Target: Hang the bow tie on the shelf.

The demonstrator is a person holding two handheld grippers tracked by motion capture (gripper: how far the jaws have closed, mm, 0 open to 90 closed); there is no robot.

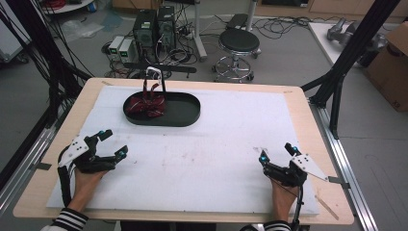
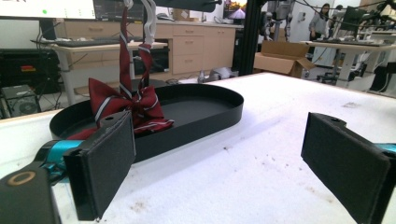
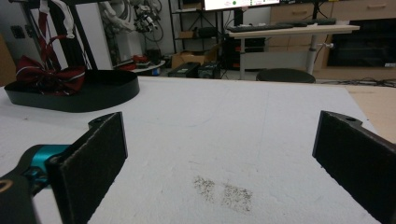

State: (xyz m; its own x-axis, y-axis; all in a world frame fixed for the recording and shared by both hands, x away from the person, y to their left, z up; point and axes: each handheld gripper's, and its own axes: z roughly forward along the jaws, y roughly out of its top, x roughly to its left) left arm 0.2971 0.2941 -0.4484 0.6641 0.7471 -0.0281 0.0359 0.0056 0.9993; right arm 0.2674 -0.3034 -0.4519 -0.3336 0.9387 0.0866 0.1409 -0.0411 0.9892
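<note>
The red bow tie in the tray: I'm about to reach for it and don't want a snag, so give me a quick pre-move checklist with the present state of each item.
1. Left gripper open and empty: ok, jaws stand wide apart.
2. Right gripper open and empty: ok, jaws stand wide apart.
3. Bow tie lying in the black tray: ok, at its left end.
4. Strap free to lift: not ok, it runs up to a white clip on the black stand.
5. White mat between grippers and tray unobstructed: ok.
6. How tightly the clip holds the strap: cannot tell.
</note>
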